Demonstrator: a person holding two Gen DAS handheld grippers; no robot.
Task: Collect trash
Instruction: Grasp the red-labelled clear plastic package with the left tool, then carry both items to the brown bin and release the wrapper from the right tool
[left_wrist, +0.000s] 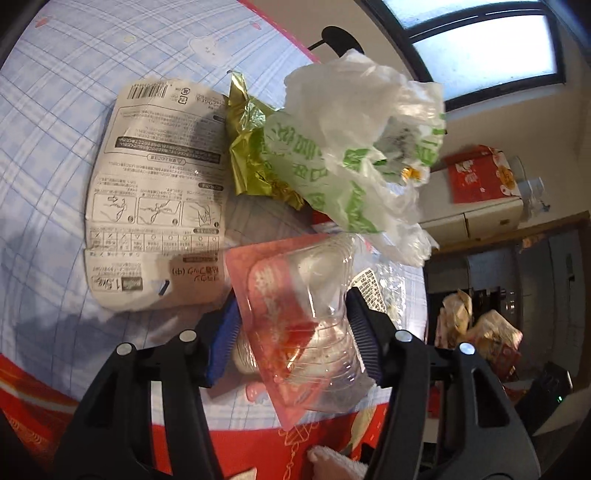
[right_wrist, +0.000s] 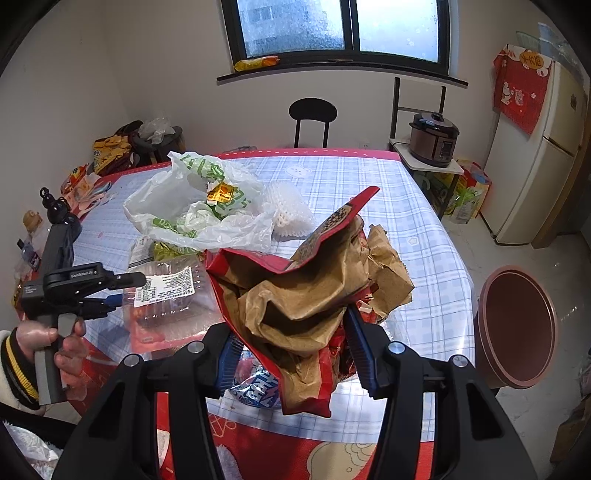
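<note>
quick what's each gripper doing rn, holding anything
Left gripper: shut on the clear plastic clamshell tray.
Right gripper: shut on the red snack bag stuffed with brown paper.

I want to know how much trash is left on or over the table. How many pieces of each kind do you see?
Plastic bag: 1
Clear plastic tray, in the left gripper: 1
Red bag with brown paper, in the right gripper: 1
White foam net: 1
Printed white packet: 1
Gold wrapper: 1
Blue wrapper: 1
Total: 7
</note>
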